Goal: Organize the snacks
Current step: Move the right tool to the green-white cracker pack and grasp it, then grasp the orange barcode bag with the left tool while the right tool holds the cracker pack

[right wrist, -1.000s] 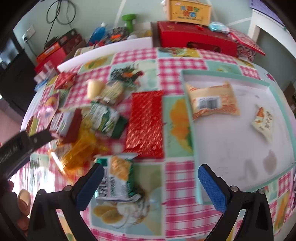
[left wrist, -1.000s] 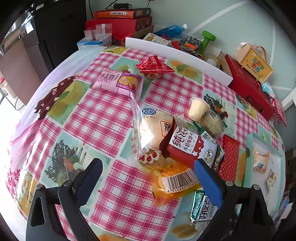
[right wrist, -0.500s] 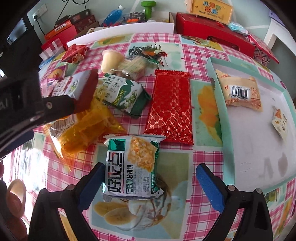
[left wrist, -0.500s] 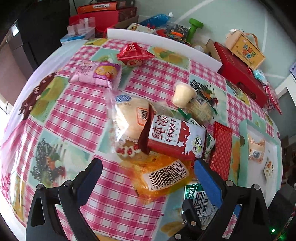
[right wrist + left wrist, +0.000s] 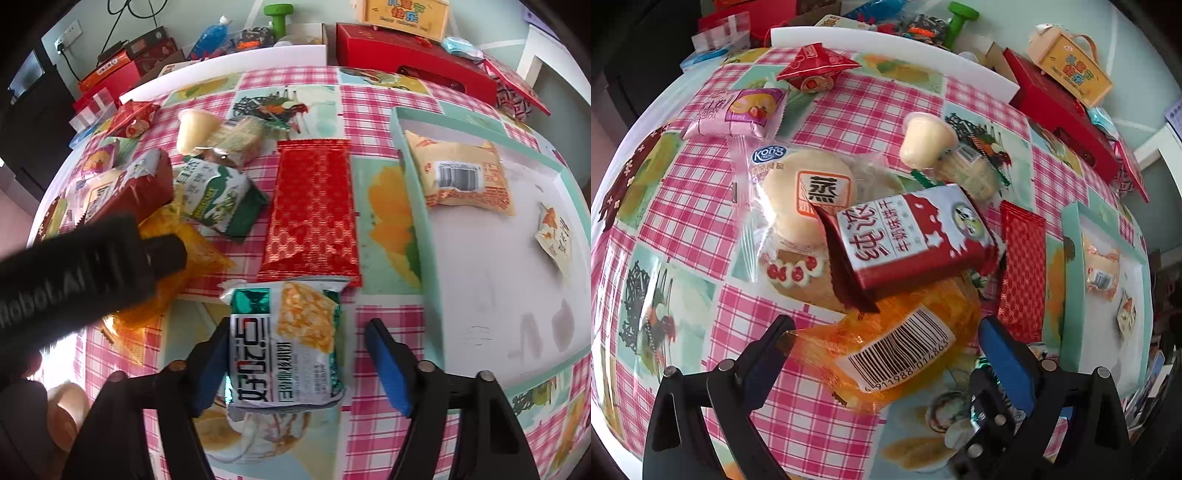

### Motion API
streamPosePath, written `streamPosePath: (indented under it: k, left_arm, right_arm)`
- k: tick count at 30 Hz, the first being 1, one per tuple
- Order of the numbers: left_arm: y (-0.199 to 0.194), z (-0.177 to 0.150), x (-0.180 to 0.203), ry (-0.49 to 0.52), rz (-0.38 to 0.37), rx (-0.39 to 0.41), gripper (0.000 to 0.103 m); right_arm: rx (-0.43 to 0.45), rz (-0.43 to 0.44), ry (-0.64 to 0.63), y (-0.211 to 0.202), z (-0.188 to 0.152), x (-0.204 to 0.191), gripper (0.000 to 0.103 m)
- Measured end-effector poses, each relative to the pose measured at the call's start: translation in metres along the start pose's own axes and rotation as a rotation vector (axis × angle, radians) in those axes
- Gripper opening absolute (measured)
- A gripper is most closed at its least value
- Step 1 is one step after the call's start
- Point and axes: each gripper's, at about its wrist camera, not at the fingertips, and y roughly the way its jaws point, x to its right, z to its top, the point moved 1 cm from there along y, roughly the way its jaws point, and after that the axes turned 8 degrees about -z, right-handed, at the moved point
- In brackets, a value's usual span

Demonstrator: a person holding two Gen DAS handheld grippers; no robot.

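In the right wrist view, a green-and-white snack packet (image 5: 284, 343) lies on the checked tablecloth between the fingers of my right gripper (image 5: 297, 330). Its jaws are closing. The left pad is at the packet's edge and a gap remains at the right pad. My left gripper (image 5: 886, 326) is open and straddles an orange packet (image 5: 894, 350) with a barcode label, its pads apart from it. A red-and-white biscuit pack (image 5: 912, 236) leans on that packet. The left gripper's black body (image 5: 85, 266) shows at the left of the right wrist view.
A teal-rimmed white tray (image 5: 406, 184) at the right holds a beige packet (image 5: 458, 177) and a small packet (image 5: 554, 232). A long red packet (image 5: 314, 206), a green biscuit pack (image 5: 218, 195), a wrapped cake (image 5: 809, 192) and a jelly cup (image 5: 927, 140) lie nearby. Boxes line the far edge.
My right gripper's jaws have narrowed around the green-and-white packet. My left gripper has come down closer over the orange packet, still wide open.
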Motion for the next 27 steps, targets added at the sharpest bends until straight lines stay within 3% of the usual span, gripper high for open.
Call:
streamPosePath:
  k: [3,11,20,24,27]
  left_arm:
    - [-0.007,0.002,-0.001,0.003,0.005,0.023,0.099]
    - [-0.028,0.009,-0.019,-0.024,0.05,0.094,0.099]
    - [-0.036,0.011,-0.037,-0.08,0.182,0.138,0.099]
    - [-0.031,0.01,-0.041,-0.075,0.25,0.114,0.099]
    - [-0.031,0.004,-0.044,-0.076,0.261,0.101,0.099]
  right_arm:
    - [-0.004,0.013,0.022,-0.001,-0.001,0.009,0.063]
    - [-0.02,0.045,0.066,0.001,0.003,0.021,0.062]
    - [-0.034,0.079,0.082,-0.002,-0.001,0.027,0.058]
    - [-0.038,0.09,0.091,-0.002,-0.001,0.029,0.058]
    - [-0.041,0.093,0.095,-0.003,-0.002,0.029,0.058]
